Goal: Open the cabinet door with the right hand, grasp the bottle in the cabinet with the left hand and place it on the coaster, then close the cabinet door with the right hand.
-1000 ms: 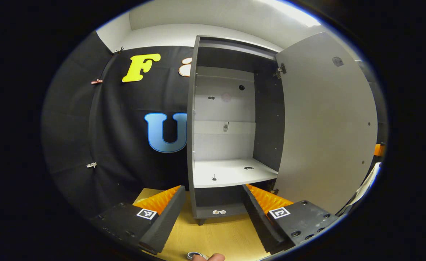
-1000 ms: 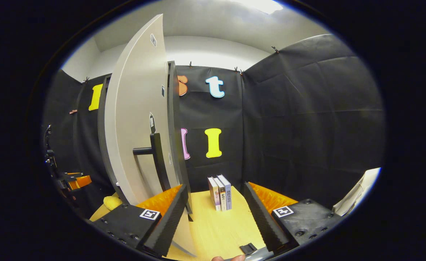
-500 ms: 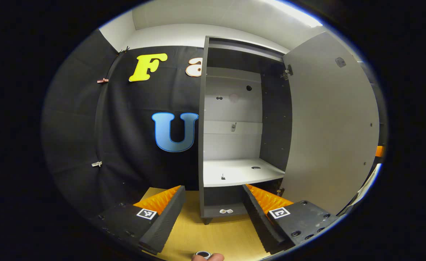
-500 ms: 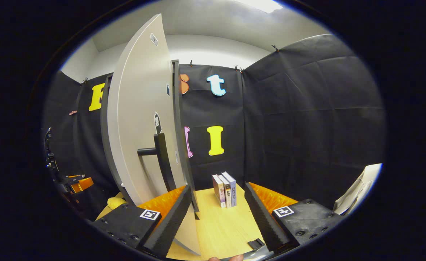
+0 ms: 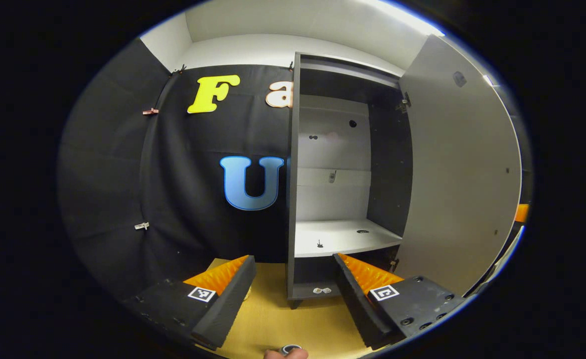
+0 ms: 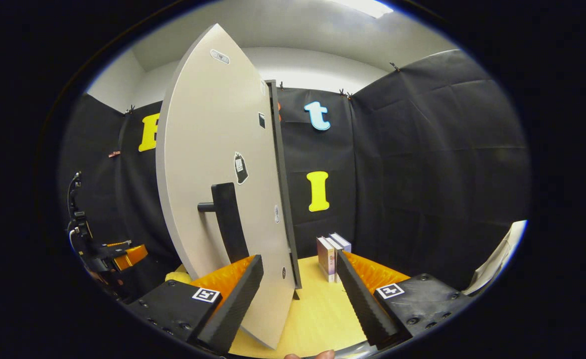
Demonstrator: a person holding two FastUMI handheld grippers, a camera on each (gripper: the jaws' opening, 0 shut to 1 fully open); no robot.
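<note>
The grey cabinet stands open on the wooden table. Its white shelf carries two small dark specks. The cabinet door hangs swung out to the right. My left gripper is open, low in front of the cabinet's base and apart from it. In the right gripper view the door shows its outer face with a dark bar handle. My right gripper is open, and the door's lower corner reaches down between its fingers without either finger pressing on it.
Three books stand upright on the table behind the door. A yellow object lies at the door's left. The left gripper shows far left in the right gripper view. Black cloth walls surround the table.
The left gripper view has shifted left, so the cabinet sits further right. In the right gripper view the door's face has grown broader and nearer, and the books have slid right.
</note>
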